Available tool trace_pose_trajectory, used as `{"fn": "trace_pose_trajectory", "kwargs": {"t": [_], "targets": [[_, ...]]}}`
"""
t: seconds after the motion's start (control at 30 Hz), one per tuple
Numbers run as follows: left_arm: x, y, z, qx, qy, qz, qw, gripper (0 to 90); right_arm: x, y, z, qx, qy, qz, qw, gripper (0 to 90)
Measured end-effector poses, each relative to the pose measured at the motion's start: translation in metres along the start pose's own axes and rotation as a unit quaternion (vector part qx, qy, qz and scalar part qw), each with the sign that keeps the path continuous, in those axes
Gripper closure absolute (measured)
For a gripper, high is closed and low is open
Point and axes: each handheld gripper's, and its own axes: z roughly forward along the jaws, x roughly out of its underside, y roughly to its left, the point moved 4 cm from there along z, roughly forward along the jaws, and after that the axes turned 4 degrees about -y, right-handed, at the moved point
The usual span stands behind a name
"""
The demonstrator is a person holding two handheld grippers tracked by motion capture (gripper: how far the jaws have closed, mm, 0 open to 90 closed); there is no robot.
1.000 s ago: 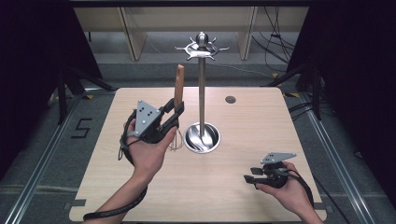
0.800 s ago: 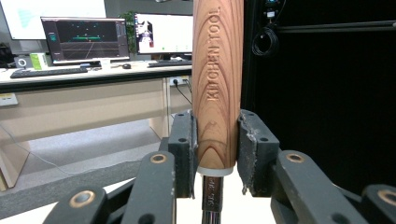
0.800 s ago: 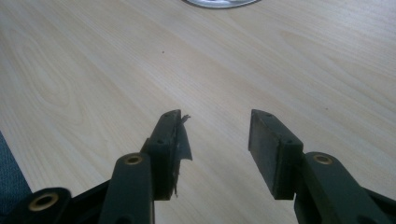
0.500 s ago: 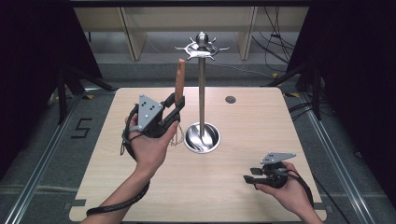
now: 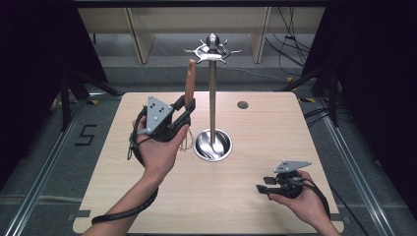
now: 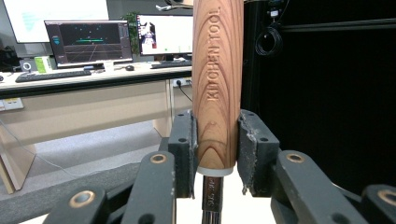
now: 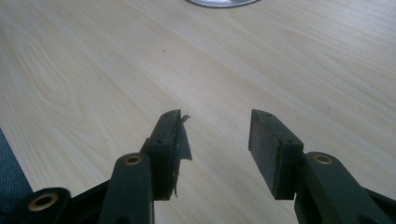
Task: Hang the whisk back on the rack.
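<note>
1. Your left gripper is raised above the left half of the table, and its jaws are clamped on the wooden handle of a kitchen utensil, near the handle's lower end.
2. In the left gripper view the two pads press the handle from either side. The wood stands upright between them and bears the burned-in words "KITCHEN TOOL". Just below the pads the wood ends at a pale collar, and a stamped metal shank runs down out of the frame.
3. In the high view thin wire loops hang under your left hand. They look like a whisk head, but I cannot tell for sure.
4. The one container on the table is the round metal bowl base of the utensil stand. The stand's pole rises from the middle of it to a crown of hooks. I make out nothing else lying in the bowl; its inside is a shiny blur.
5. The held handle stands just left of the pole, apart from it, with its top a little below the hooks.
6. Your right gripper sits low at the near right part of the table, its jaws parted and holding nothing. In the right gripper view the pads hover over bare wood, with the bowl's rim at the top edge.
7. A small dark round disc lies on the far side of the table.
</note>
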Motion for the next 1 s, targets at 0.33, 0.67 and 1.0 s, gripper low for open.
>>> {"fn": "trace_pose_trajectory", "kwargs": {"t": [0.33,0.67,1.0], "targets": [[-0.001,0.0,0.003,-0.001,0.004,0.001,1.0,68.5,0.0,-0.001,0.0,0.0,-0.002,-0.005,1.0,54.9],[-0.002,0.002,0.007,-0.003,0.005,0.012,0.9999,68.5,0.0,0.001,0.0,-0.001,0.002,0.0,1.0,54.9],[-0.002,0.001,0.012,-0.001,0.011,-0.001,0.9999,68.5,0.0,-0.001,0.001,-0.001,0.001,-0.006,1.0,54.9]]}}
